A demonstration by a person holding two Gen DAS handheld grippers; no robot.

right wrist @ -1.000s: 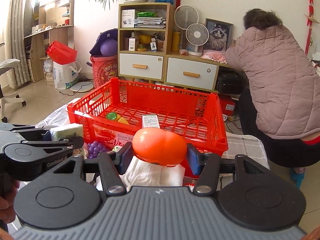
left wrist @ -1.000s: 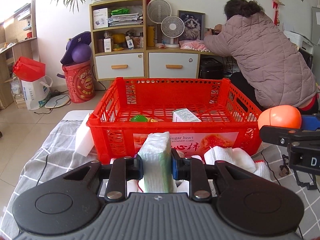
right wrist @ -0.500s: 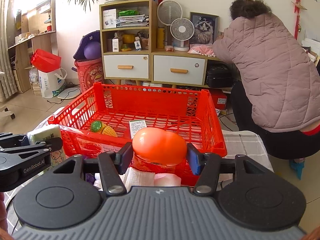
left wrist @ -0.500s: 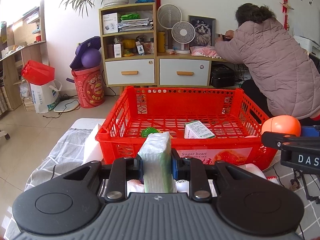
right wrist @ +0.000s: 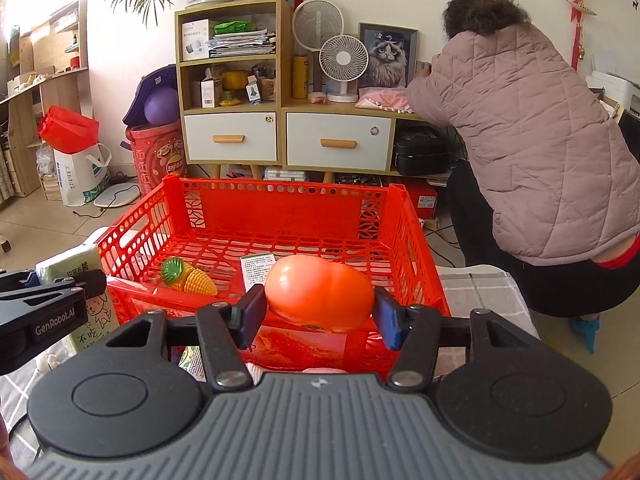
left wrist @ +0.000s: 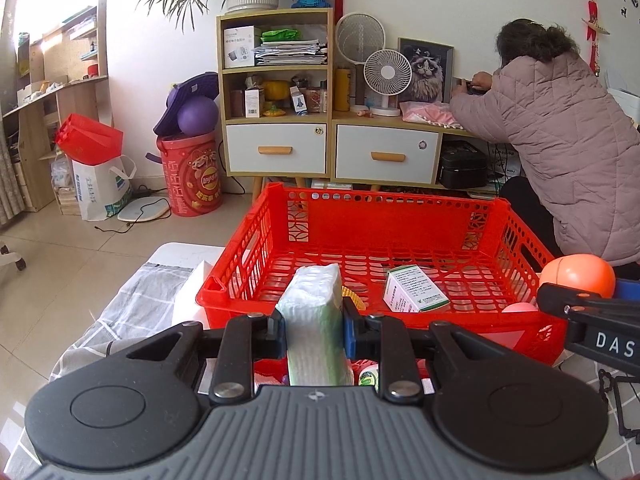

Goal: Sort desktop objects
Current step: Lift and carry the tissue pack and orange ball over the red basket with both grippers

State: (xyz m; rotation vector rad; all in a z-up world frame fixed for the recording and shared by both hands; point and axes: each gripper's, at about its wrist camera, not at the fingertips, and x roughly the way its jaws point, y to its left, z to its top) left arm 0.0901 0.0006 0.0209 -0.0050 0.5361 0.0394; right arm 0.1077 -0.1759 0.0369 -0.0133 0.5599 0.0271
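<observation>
Here, the left gripper (left wrist: 314, 330) was closed on a pack of tissues (left wrist: 314, 320), its two fingers pressed against the pack's sides. The pack stood upright in the lower centre of the left wrist view, in front of the near rim of the red basket (left wrist: 400, 208). The gripper pointed level towards the basket. In the right wrist view the same gripper showed at the left edge, the tissues poking out beside the basket's left corner.

The right gripper (right wrist: 318, 314) was clamped on an orange toy fruit (right wrist: 320, 292), a finger touching each end. The fruit lay sideways in the middle of the right wrist view, over the basket's near wall. This gripper also pointed level and forward; in the left wrist view it entered from the right edge with the fruit above it.

Inside the basket lay a small white and green box (left wrist: 414, 288) near the centre and a toy carrot (right wrist: 188, 278) towards the left. The basket sat on a grey checked cloth (left wrist: 132, 292).

Beyond it, in the upper right of both views, a person in a quilted jacket (right wrist: 520, 136) leaned towards a wooden cabinet (right wrist: 280, 120).
</observation>
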